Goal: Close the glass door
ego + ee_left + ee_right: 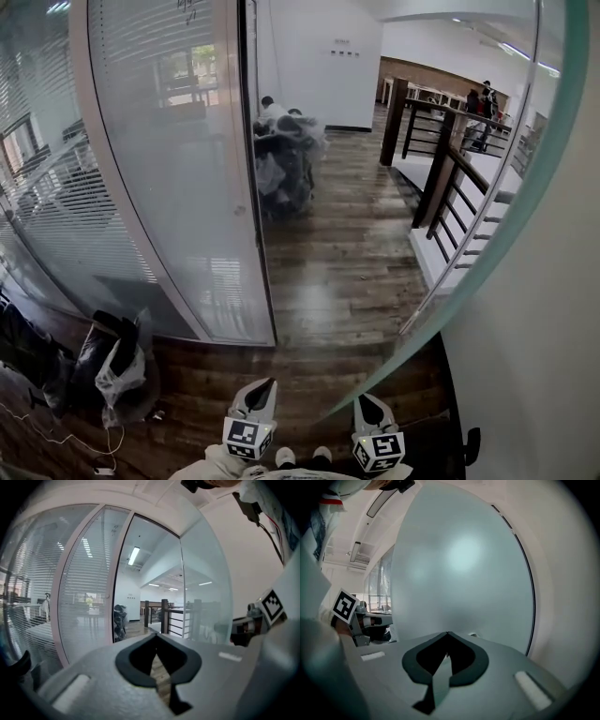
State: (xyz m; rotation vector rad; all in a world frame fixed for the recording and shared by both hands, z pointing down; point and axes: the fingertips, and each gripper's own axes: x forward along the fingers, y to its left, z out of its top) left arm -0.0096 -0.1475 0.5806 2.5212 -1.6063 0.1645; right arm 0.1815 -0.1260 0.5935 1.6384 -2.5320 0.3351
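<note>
Tongs first: the left tongs (264,386) and the right tongs (367,403) are both pressed together with nothing pinched, held low over the near edge of the dark wood plank floor (328,272). The tall frosted greenish glass door (530,178) is swung wide open on the right, along the plain white wall (553,375). It fills the right gripper view just ahead of those tips, though I can't tell if they're touching it. The doorway gap sits between the door and the white-framed glass partition with blinds (159,169) on the left.

My take: plant the closed right tips square on the glass close to its free edge, not near the hinge. Then push in one steady sweep toward the partition. Glass is slick, so a glancing push will probably skid. Keep the left pair out of the closing gap.
</note>
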